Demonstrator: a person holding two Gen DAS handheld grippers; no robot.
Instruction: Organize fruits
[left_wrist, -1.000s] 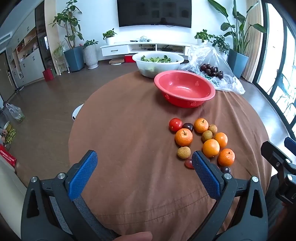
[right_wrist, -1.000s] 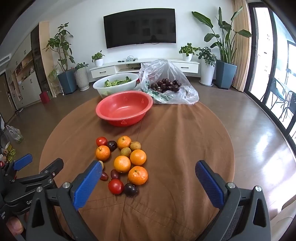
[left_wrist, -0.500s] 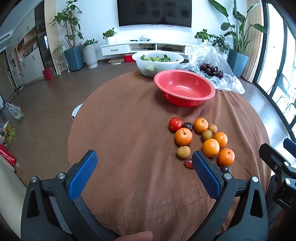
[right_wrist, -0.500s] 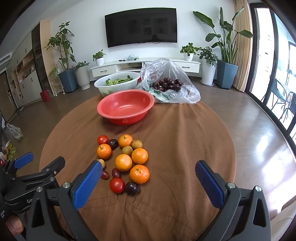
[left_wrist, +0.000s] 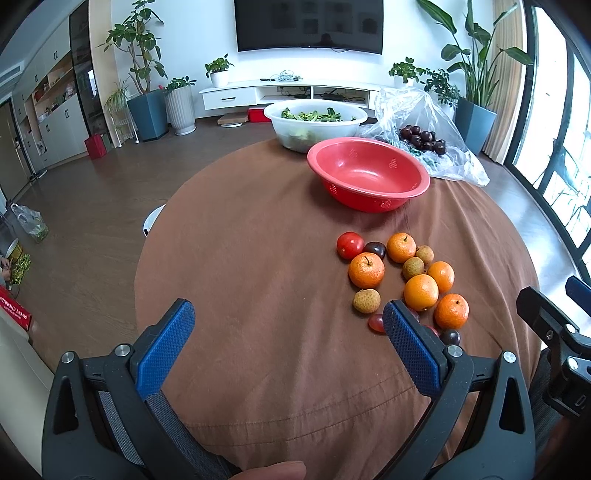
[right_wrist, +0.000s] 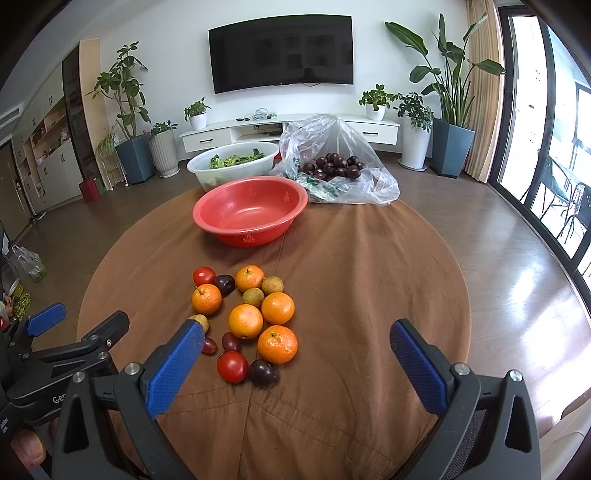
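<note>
- Fruits lie loose in a cluster toward the counter's near edge, touching one another.
- Left tongs and right tongs both hang released, gripping nothing.
- Risk: nudging one round fruit could roll its neighbours off the near edge.
- Red bowl sits empty toward the far edge; a white basin and plastic bag crowd behind it.

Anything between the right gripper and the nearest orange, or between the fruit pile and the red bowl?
Nothing visible. The right gripper is open above bare cloth, the nearest orange just ahead-left. Between the fruit pile and the red bowl lies only brown tablecloth.
</note>
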